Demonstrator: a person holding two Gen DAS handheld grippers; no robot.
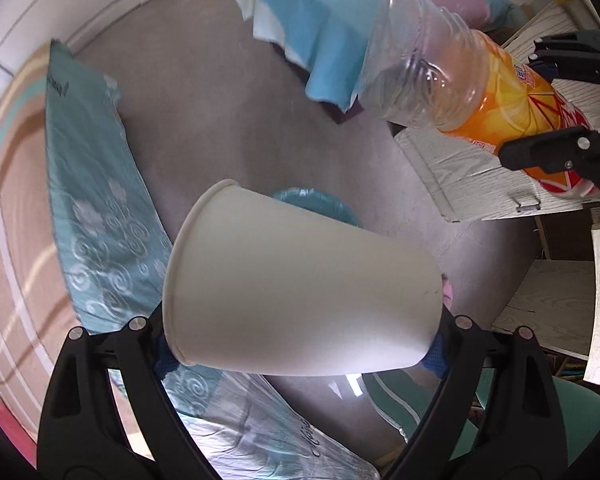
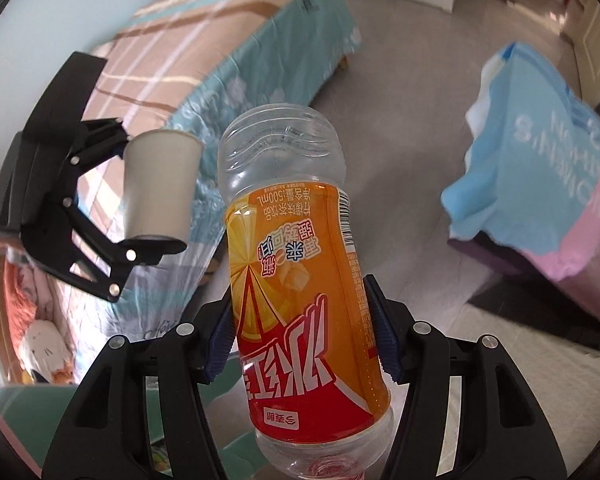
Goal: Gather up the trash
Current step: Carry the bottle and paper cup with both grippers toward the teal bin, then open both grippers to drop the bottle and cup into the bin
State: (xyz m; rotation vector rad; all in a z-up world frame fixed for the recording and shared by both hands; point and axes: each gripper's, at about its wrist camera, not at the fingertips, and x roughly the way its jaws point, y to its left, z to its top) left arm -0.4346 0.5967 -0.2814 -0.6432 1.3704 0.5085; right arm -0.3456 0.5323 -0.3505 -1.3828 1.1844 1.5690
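The left gripper (image 1: 300, 340) clamps a white paper cup (image 1: 300, 292) lying sideways at the lower centre of the left wrist view. The right gripper (image 2: 302, 340) grips an empty orange-labelled plastic bottle (image 2: 300, 260) mid-frame, above the grey floor (image 2: 412, 120).

White paper cup (image 1: 300, 292): empty, lying sideways, held above floor. Clear plastic bottle (image 2: 304, 264): orange-red label, empty, base pointing away, also held aloft.
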